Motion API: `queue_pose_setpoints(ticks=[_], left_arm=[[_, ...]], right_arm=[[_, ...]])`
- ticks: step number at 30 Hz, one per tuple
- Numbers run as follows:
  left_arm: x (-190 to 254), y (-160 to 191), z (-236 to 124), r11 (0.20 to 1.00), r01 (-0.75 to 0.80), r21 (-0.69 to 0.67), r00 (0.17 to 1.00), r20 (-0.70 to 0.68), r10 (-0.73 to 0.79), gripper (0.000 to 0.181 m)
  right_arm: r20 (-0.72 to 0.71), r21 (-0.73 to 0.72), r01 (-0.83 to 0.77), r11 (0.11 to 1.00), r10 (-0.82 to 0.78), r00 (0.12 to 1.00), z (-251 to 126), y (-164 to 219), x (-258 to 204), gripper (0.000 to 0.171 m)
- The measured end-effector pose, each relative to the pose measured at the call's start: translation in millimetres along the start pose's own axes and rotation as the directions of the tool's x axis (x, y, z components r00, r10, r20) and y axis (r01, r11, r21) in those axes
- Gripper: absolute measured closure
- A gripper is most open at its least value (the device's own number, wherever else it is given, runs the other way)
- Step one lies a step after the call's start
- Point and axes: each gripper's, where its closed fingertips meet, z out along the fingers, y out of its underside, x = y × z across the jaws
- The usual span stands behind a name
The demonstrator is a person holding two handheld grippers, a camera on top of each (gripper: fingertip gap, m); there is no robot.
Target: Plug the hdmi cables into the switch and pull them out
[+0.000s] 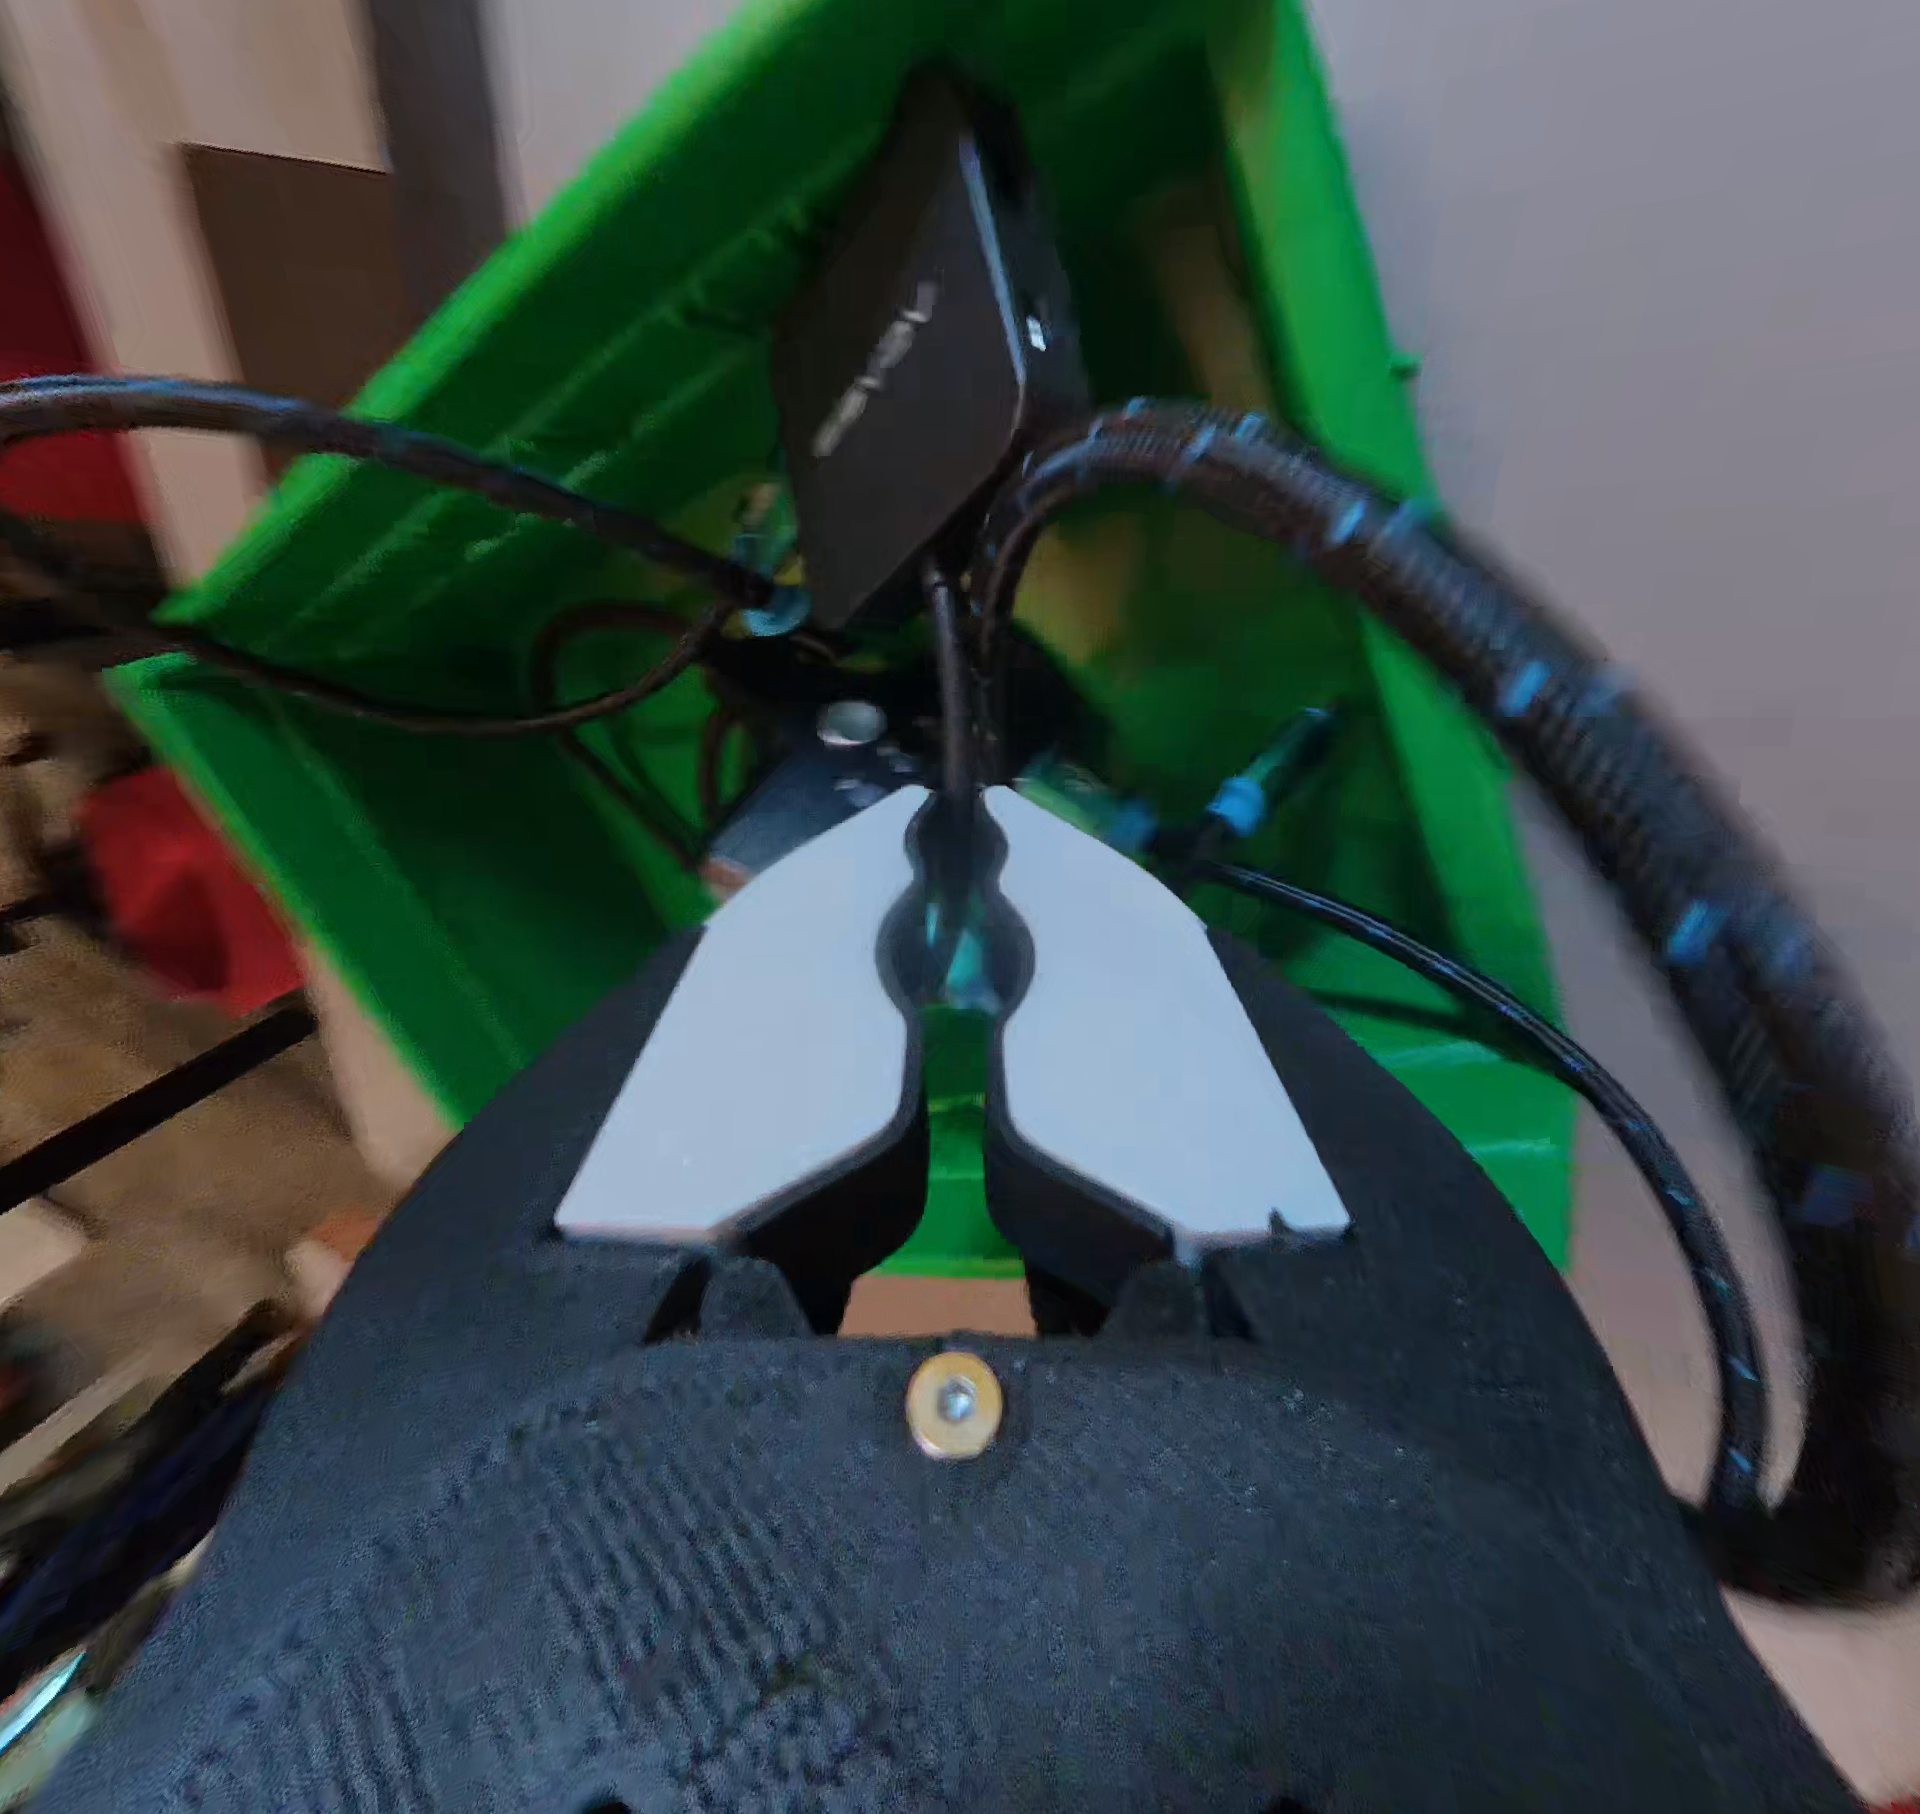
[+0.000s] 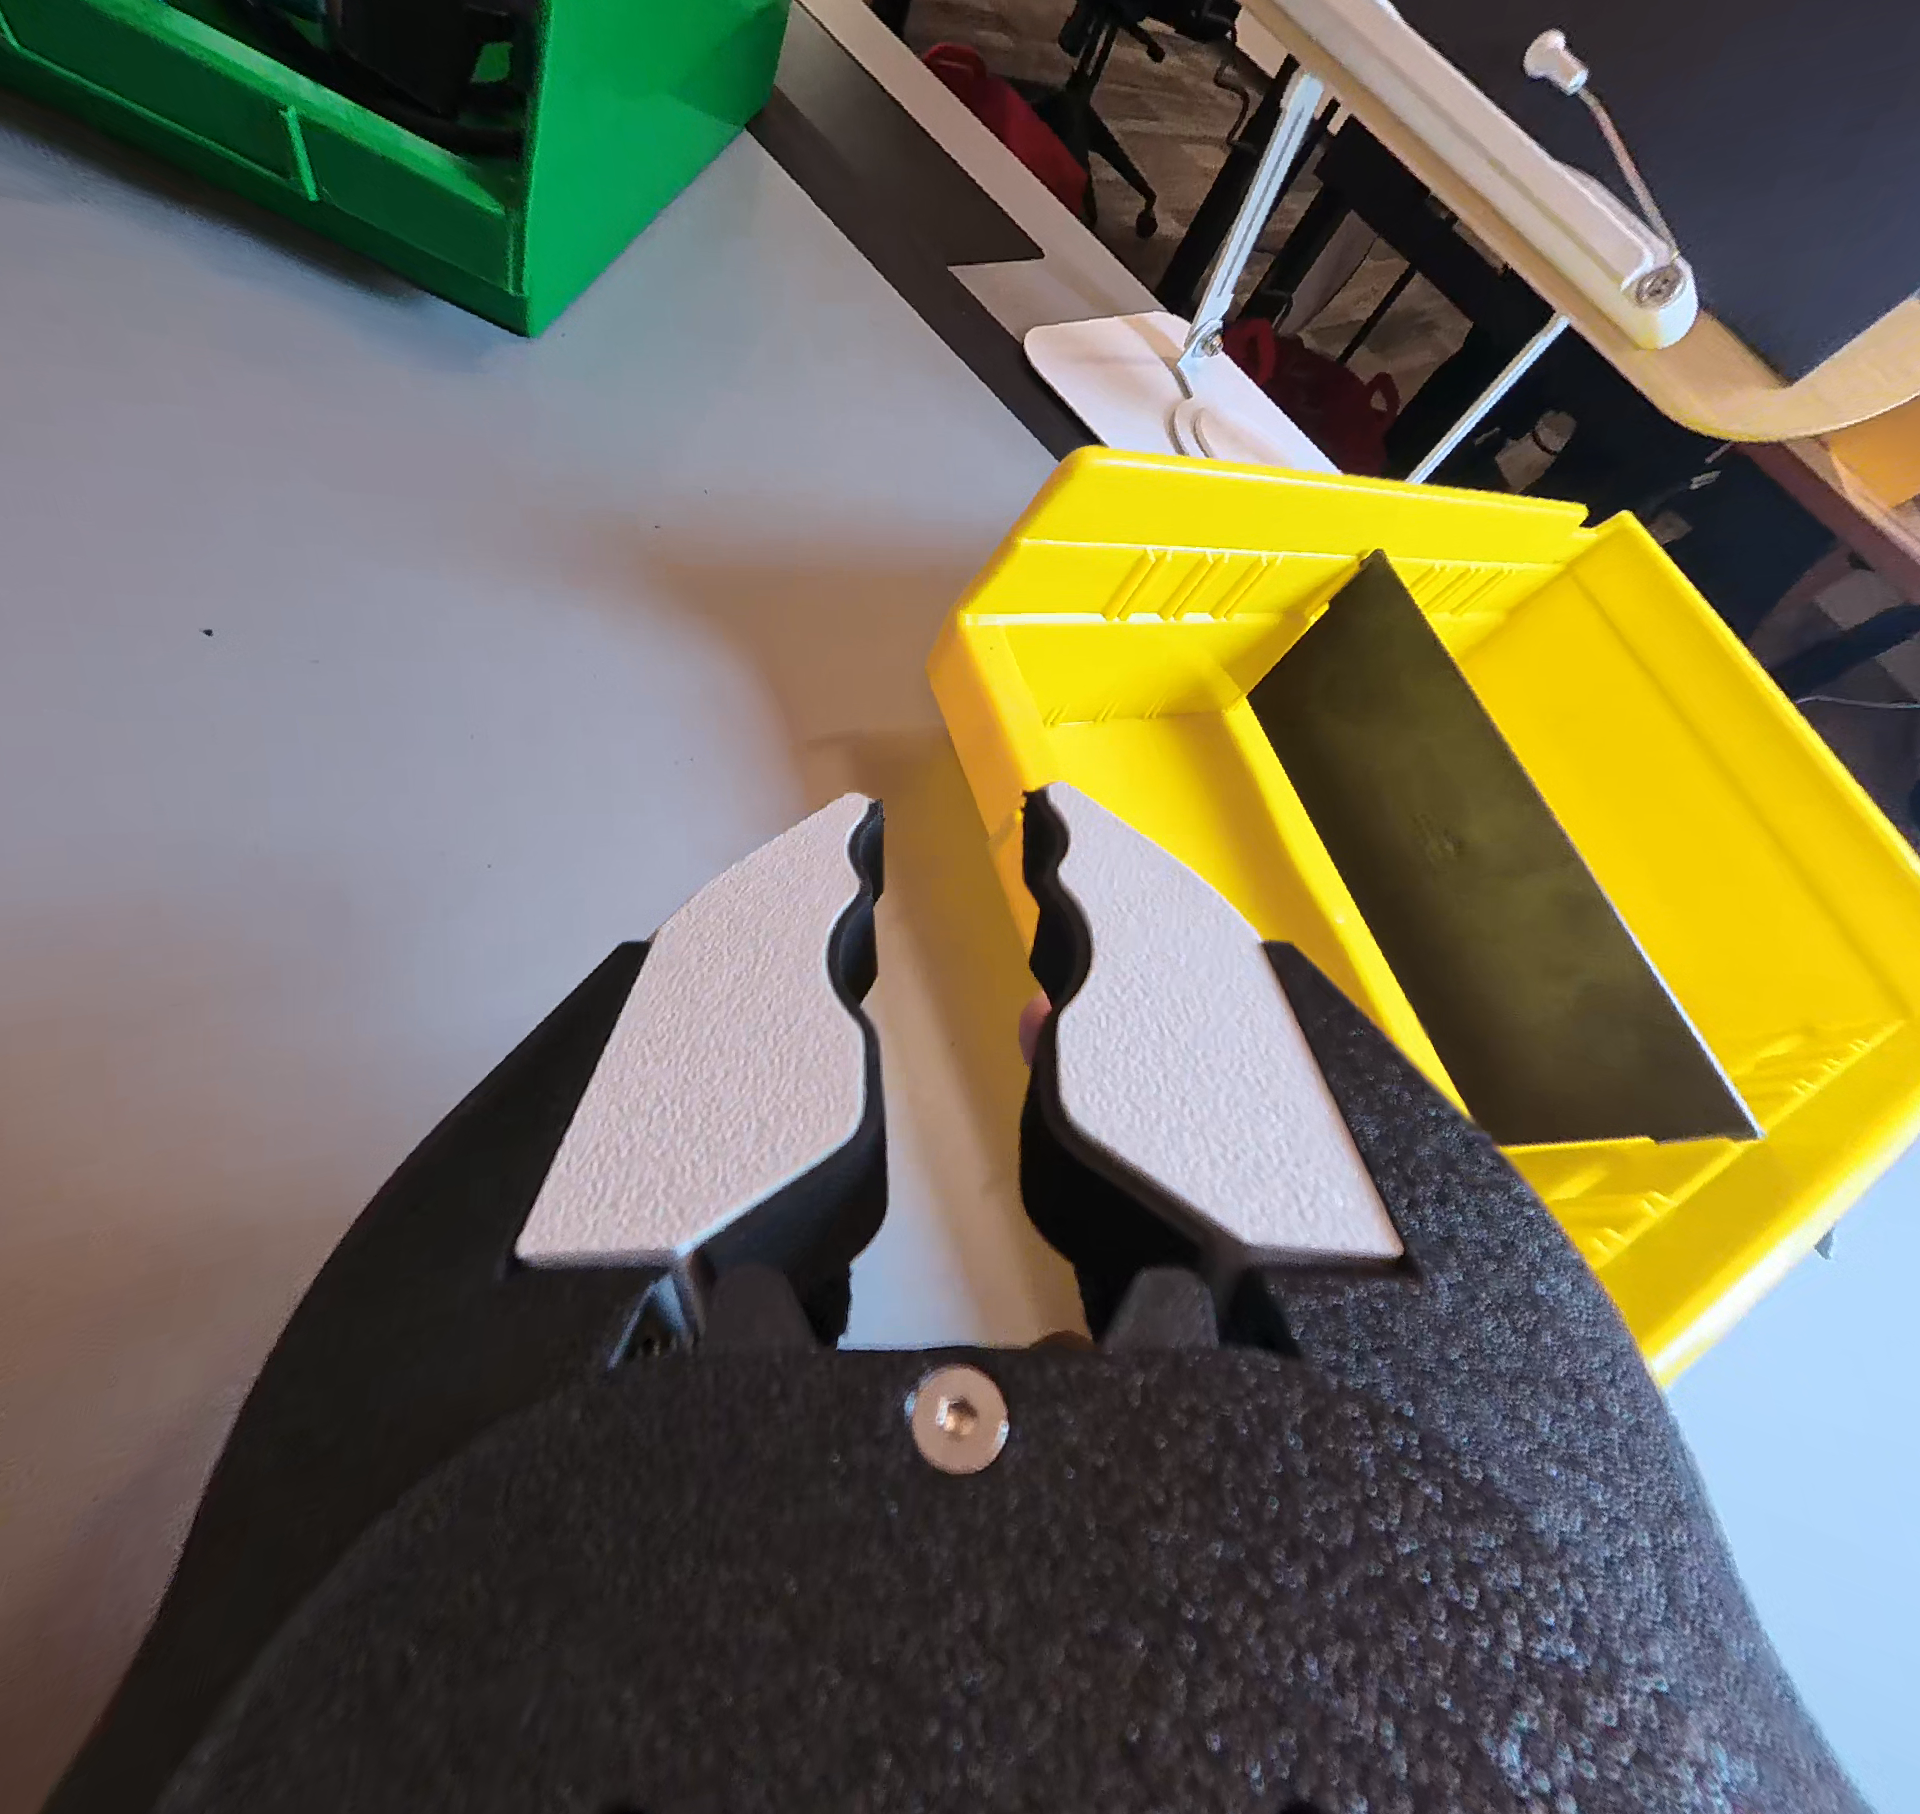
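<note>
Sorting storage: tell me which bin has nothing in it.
The yellow bin beside the right gripper: only a dark divider inside. The green bin holds electronics and cables.

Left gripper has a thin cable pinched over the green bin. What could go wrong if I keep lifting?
1. The left gripper grips only the thin cable, which runs up to the black switch; the switch may swing or drop.
2. The braided cable and other leads loop around the switch, so they may snag on the green bin.
3. The right gripper is open, off by the yellow bin, so nothing steadies the switch.
</note>
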Motion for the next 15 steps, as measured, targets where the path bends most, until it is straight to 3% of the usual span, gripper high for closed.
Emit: queue_pose_setpoints(ticks=[4, 8, 12, 15], left_arm=[[-39, -14, -39, 0.983, 0.105, 0.148, 0.97, 0.205, -0.134, 0.177], [-87, -19, -95, 0.942, 0.161, 0.295, 0.866, 0.416, -0.278, 0.177], [-101, -53, -165, 0.858, 0.099, 0.503, 0.772, 0.505, -0.386, 0.177], [-83, -98, -208, 0.757, 0.03, 0.653, 0.784, 0.455, -0.423, 0.177]], right_arm=[[-0.049, 0.039, -0.01, 0.999, 0.012, 0.999, -4, -7, 8, 0.146], [-0.064, 0.124, -0.042, 0.991, 0.05, 0.997, -12, -27, 16, 0.146], [-0.076, 0.215, 0.001, 0.977, 0.016, 0.997, -23, -63, 24, 0.146], [-0.037, 0.298, 0.003, 0.954, 0.009, 0.999, -31, -104, 25, 0.144]])
